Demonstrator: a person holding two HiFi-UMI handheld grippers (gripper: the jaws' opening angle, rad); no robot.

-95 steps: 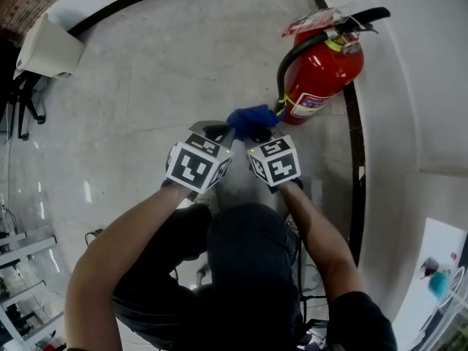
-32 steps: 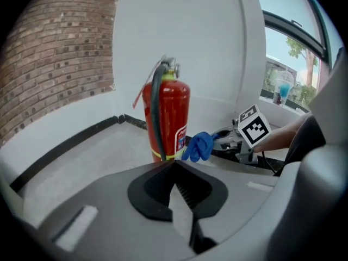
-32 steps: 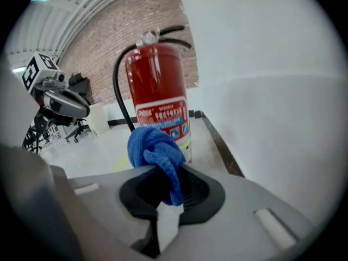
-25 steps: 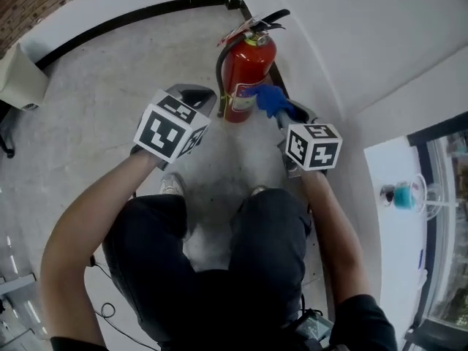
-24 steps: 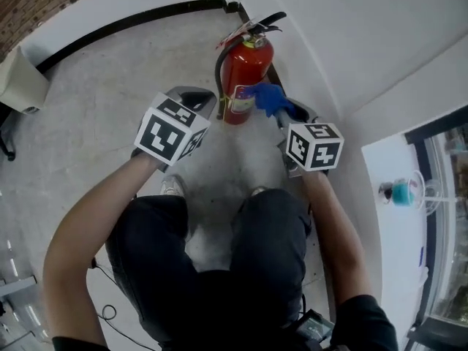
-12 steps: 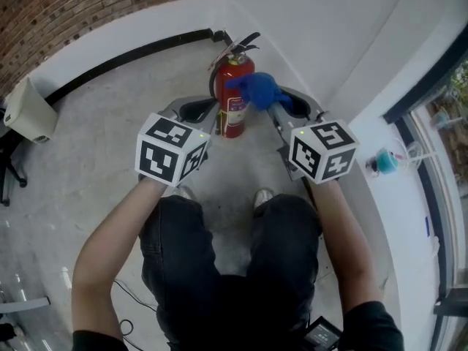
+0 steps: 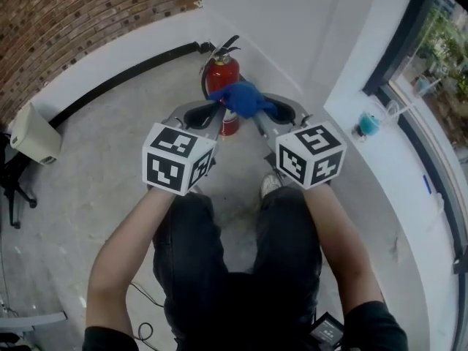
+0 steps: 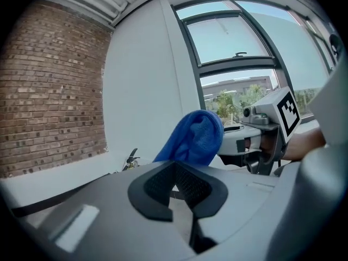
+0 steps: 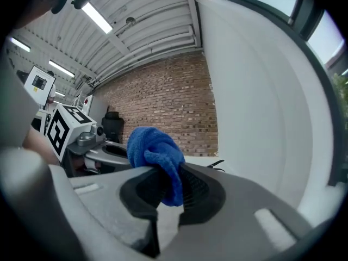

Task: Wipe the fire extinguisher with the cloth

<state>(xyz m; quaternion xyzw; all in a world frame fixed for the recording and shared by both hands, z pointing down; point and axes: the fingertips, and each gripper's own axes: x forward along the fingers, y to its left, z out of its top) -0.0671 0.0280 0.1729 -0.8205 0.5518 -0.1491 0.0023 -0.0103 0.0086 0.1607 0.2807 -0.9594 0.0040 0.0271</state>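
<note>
Both arms reach fwd side by side, L gripper (image 7: 216, 112) w/ jaws shut & empty, R gripper (image 7: 257, 117) just beside it, jaws pinched on blue cloth (image 7: 240, 97), both pointing about level.

cloth (image 7: 245, 97): soft fabric; fire extinguisher (image 7: 222, 73): glossy metal; brick wall (image 7: 88, 20): rough, matt

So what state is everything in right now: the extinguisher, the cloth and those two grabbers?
left gripper: shut, empty.
right gripper: shut on the blue cloth.
blue cloth: bunched up, pinched between the right gripper's jaws.
fire extinguisher: upright on the floor, in the corner.
</note>
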